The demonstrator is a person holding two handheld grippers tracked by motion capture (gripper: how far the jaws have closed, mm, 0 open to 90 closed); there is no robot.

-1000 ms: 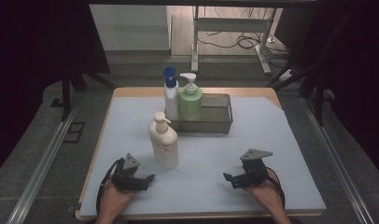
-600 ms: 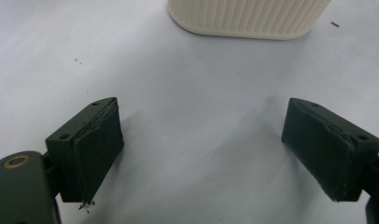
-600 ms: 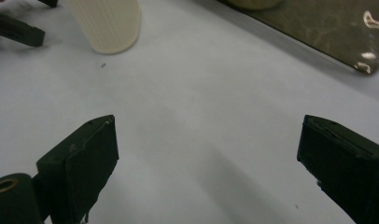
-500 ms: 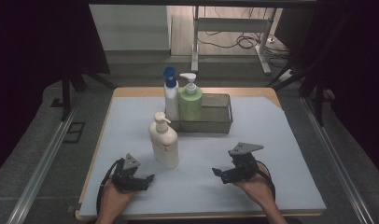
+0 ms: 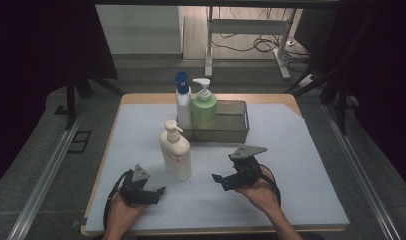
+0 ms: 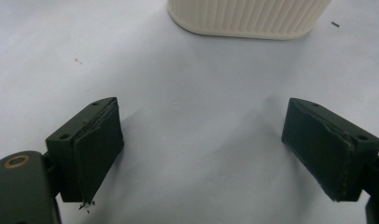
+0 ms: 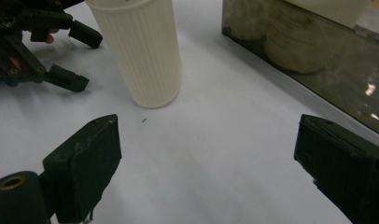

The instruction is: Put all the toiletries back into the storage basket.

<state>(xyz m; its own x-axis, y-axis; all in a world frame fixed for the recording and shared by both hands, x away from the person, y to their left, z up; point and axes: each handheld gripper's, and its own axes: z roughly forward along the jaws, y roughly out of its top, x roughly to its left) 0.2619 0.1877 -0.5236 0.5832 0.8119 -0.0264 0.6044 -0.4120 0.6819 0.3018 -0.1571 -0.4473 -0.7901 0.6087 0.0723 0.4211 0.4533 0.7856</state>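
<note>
Looking down from the high view: cream pump bottle upright on the pale blue mat, just in front of the near-left corner of the grey metal basket. Inside that basket, at its left end, a white bottle with a blue pump and a green bottle with a white pump, side by side and upright. Left gripper low on the mat near the front edge, held in a hand, jaws apart and aimed to the right, near the cream bottle's base on its near-left side. Right gripper held in the other hand, off the cream bottle's right side and apart from it, jaws spread and aimed left toward it, grey three-cornered plate on top.

Seen along the left gripper in its own view: two black jaws wide apart, gripping nothing, bare mat between them. Ribbed base of the cream pump bottle ahead at the top edge, clear of both jaws.

Seen along the right gripper in its own view: jaws wide apart and empty over the mat. Cream pump bottle ahead and left of centre, standing apart from the jaws. Basket wall at the upper right, with bottle bases dimly visible through it. Left gripper at the upper left beyond the cream bottle, jaws parted.
</note>
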